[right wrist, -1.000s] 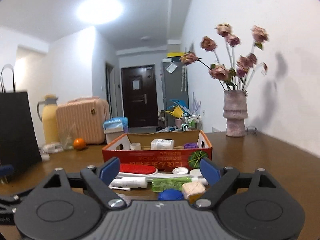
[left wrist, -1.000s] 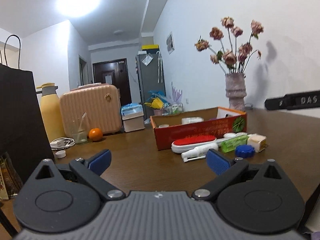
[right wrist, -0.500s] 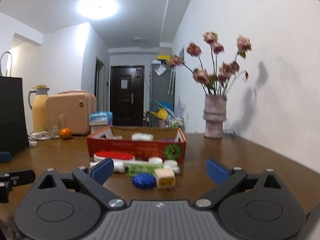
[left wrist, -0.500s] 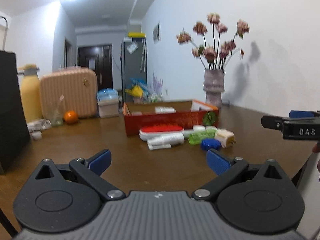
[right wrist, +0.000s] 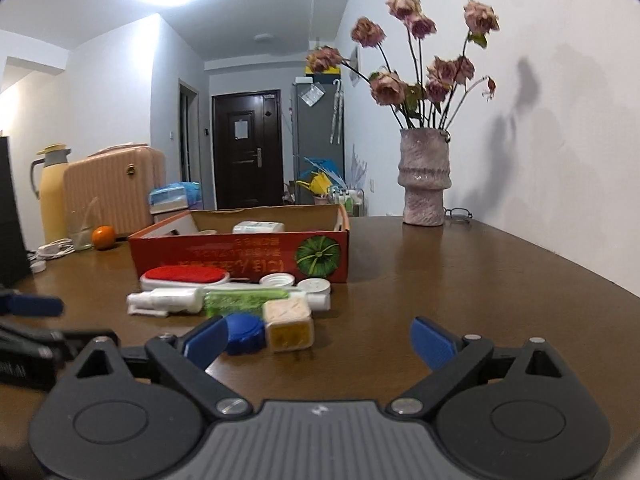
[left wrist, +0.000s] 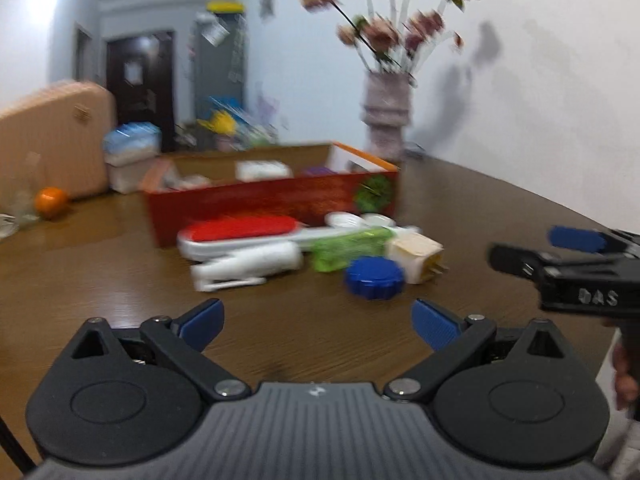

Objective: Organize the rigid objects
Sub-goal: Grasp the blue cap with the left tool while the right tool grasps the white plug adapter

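Observation:
A low red cardboard box [left wrist: 272, 200] [right wrist: 240, 248] stands on the brown table [right wrist: 440, 300] with a few small items inside. In front of it lie a red-topped white brush [left wrist: 240, 232], a white spray bottle [left wrist: 248, 264], a green packet [left wrist: 348, 246], a blue cap [left wrist: 374, 278] [right wrist: 244, 332] and a cream cube plug [left wrist: 416, 252] [right wrist: 288, 320]. My left gripper [left wrist: 318, 320] hovers short of this pile, its jaws closing slightly with nothing between them. My right gripper [right wrist: 320, 338] is open and empty, the blue cap just beyond its left finger.
A vase of dried roses [right wrist: 424, 176] and a pair of glasses [right wrist: 458, 213] stand at the far right by the wall. At the far left are an orange [right wrist: 103, 237], a peach suitcase [right wrist: 116, 188], a yellow flask [right wrist: 50, 192] and a black bag [right wrist: 10, 216].
Both grippers have moved closer to the pile, which now looks larger. The left view has swung right, dropping the black bag out of frame. The right gripper's jaws stand wider than a second ago.

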`<state>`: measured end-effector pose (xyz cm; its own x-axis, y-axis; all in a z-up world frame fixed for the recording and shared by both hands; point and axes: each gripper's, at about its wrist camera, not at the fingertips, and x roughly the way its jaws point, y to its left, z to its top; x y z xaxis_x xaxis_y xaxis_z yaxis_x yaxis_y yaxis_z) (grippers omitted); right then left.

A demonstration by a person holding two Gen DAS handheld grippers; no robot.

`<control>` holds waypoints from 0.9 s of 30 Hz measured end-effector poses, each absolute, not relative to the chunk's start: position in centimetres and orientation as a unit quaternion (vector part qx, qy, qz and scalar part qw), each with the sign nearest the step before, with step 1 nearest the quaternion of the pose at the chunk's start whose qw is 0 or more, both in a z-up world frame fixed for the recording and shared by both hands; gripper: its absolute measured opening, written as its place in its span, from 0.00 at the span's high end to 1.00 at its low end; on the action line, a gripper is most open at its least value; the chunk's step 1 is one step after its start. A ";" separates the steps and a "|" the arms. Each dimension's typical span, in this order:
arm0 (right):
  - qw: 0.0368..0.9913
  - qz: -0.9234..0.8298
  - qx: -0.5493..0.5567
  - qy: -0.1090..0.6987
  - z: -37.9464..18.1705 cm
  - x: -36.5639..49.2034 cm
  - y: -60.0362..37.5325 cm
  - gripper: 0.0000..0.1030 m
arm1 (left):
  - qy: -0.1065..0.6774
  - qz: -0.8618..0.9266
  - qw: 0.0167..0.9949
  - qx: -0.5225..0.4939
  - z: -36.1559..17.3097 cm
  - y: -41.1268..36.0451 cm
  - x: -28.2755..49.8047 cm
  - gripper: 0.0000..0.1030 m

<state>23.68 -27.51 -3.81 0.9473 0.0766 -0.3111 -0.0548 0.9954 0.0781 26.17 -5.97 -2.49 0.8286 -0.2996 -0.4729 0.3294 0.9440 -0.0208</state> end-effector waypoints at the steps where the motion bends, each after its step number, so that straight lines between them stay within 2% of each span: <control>1: 0.986 0.030 0.039 0.162 -3.7 24.4 -27.8 0.05 | 0.255 -0.179 0.950 0.026 -2.8 -6.7 27.3 0.11; 3: 0.984 0.027 0.046 0.168 -3.4 25.8 -28.6 0.06 | 0.276 -0.196 0.941 0.026 -3.2 -8.1 29.4 0.15; 6: 0.983 0.026 0.052 0.172 -3.2 27.5 -29.8 0.06 | 0.285 -0.205 0.936 0.030 -3.9 -10.2 32.3 0.15; 8: 0.981 0.033 0.050 0.183 -3.2 28.6 -30.2 0.06 | 0.302 -0.204 0.930 0.039 -4.6 -11.4 34.2 0.19; 10: 0.979 0.042 0.039 0.196 -3.4 29.5 -30.4 0.06 | 0.319 -0.203 0.925 0.044 -5.1 -12.3 35.5 0.27; 12: 0.978 0.054 0.025 0.201 -3.5 30.3 -30.2 0.06 | 0.325 -0.203 0.923 0.036 -5.3 -12.4 36.1 0.30; 13: 0.977 0.061 0.022 0.202 -3.5 30.7 -30.1 0.06 | 0.322 -0.203 0.924 0.033 -5.4 -12.5 36.1 0.46; 24: 0.959 0.132 0.001 0.252 -4.9 34.8 -26.7 0.11 | 0.299 -0.169 0.939 0.021 -4.3 -9.1 31.2 0.47; 27: 0.952 0.139 -0.022 0.271 -5.3 35.7 -25.4 0.23 | 0.293 -0.137 0.946 0.019 -3.7 -7.2 29.7 0.47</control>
